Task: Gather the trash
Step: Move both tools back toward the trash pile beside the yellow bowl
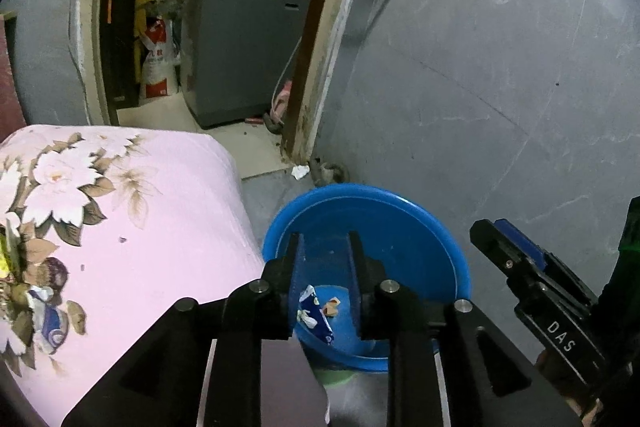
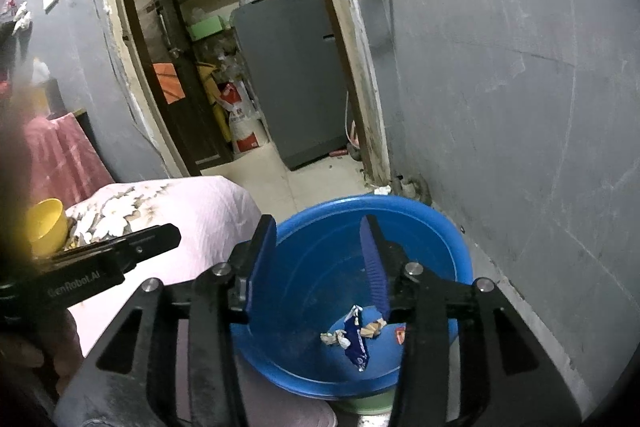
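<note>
A blue plastic basin point(image 1: 380, 211) point(image 2: 320, 227) stands on the floor beside the bed. In it lie a crumpled blue wrapper point(image 1: 316, 319) point(image 2: 356, 341) and small paper scraps point(image 1: 332, 305) point(image 2: 370, 329). My left gripper point(image 1: 325, 243) is open and empty above the basin. My right gripper point(image 2: 320, 235) is open and empty, also above the basin; it shows at the right of the left wrist view point(image 1: 516, 255). More wrappers point(image 1: 44, 311) lie on the pink floral bedspread point(image 1: 152, 227) at far left.
A crumpled white paper point(image 1: 299, 171) point(image 2: 382, 191) lies on the floor by the door frame. A grey wall point(image 1: 500, 67) is close on the right. A yellow cup point(image 2: 44, 225) sits on the bed. A doorway opens onto a grey appliance point(image 2: 292, 75).
</note>
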A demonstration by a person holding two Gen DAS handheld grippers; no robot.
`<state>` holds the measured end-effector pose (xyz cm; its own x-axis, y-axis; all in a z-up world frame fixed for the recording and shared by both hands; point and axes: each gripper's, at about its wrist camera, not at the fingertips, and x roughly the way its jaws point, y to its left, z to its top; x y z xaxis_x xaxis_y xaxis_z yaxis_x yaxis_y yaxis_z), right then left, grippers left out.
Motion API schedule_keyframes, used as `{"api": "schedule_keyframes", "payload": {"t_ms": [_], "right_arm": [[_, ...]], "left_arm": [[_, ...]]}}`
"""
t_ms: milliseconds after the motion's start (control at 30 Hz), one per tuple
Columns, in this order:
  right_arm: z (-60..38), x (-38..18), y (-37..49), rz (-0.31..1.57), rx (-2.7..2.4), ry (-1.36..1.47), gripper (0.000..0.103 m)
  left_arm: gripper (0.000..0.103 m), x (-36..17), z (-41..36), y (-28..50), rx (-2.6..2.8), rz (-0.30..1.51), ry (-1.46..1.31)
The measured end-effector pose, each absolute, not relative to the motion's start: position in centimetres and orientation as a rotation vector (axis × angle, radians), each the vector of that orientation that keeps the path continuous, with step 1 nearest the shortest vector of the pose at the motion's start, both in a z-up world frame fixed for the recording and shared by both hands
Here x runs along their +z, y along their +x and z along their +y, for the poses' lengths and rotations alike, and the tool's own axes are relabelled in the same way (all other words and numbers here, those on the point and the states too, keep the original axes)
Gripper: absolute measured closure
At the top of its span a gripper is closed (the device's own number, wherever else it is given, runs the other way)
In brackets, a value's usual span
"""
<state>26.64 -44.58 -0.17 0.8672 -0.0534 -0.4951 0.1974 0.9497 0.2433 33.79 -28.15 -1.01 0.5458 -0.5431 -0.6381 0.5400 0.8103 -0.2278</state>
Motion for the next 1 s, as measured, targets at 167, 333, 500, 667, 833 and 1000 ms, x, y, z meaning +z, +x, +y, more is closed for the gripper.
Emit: {"api": "schedule_keyframes", "payload": {"t_ms": [167,333,500,667,833,1000], "right_arm": [[-43.4,1.6,26.2,0.464,-0.117,0.280,0.047],[-41.7,3.5,25.5,0.423,-0.090,0.264,0.041],[-39.4,5.1,24.8,0.378,-0.058,0.246,0.028],[-36.4,6.4,24.6,0.340,-0.032,0.238,0.009],[-33.3,7.3,24.4,0.306,-0.003,0.226,0.000],[-29.7,8.2,23.7,0.255,0.042,0.197,0.000]], "left_arm": [[0.082,0.9,-25.9,33.0,-0.618,0.716,-0.036],[0.071,3.2,-22.8,31.5,-0.558,0.632,-0.057],[0.055,5.0,-18.0,30.2,-0.476,0.565,-0.108],[0.039,6.3,-13.5,28.7,-0.377,0.496,-0.116],[0.011,6.9,-9.2,26.6,-0.292,0.417,-0.127],[0.007,7.0,-5.2,25.1,-0.242,0.386,-0.163]]}}
